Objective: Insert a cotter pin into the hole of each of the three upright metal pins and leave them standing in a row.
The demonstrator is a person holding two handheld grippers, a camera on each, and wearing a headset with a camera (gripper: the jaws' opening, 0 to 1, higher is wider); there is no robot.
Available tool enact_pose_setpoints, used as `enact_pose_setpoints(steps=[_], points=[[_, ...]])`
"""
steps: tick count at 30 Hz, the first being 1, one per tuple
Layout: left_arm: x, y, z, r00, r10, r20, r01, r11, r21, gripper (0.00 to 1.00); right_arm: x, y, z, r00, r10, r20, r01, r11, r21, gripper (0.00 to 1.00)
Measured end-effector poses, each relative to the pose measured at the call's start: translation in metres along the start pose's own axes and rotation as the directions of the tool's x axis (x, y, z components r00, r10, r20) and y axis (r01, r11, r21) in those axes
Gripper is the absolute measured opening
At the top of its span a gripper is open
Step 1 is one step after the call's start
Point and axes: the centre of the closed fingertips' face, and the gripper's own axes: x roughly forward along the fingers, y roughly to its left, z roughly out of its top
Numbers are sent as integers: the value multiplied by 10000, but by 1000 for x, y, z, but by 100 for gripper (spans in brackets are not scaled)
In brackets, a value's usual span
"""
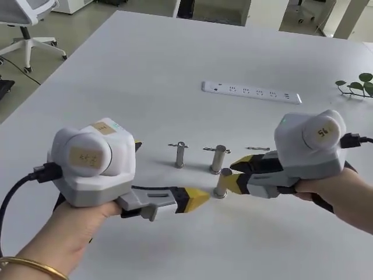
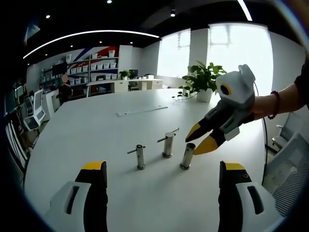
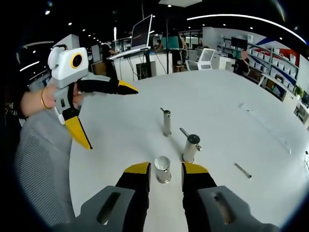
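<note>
Three metal pins stand on the white table point(image 1: 116, 87). The far pin point(image 1: 180, 154) and the middle pin point(image 1: 218, 158) each carry a cotter pin through the head. The nearest pin point(image 1: 221, 184) point(image 3: 162, 169) has none. My right gripper point(image 1: 229, 174) point(image 3: 166, 170) is open, its jaws on either side of that pin's head with small gaps. A loose cotter pin point(image 1: 257, 149) point(image 3: 242, 170) lies flat behind the right gripper. My left gripper point(image 2: 162, 166) point(image 3: 111, 116) stands wide open and holds nothing, a short way off from the row of pins point(image 2: 167, 145).
A white power strip point(image 1: 252, 92) lies further back on the table. A leafy sprig point(image 1: 355, 86) is at the right edge. An office chair point(image 1: 29, 29) stands on the floor beyond the table's left edge.
</note>
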Motion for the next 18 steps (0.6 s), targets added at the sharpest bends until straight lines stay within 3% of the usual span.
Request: enact_pose_setpoints(steps=[7, 18], points=[[-1, 3, 4, 9997, 195, 137, -198, 9996, 203, 96, -16, -18, 4, 9998, -192, -57, 190, 9993, -329, 22], [-2, 5, 5, 9995, 264, 195, -266, 9996, 89, 95, -30, -66, 11, 9966, -801, -187, 796, 9964, -292, 18]])
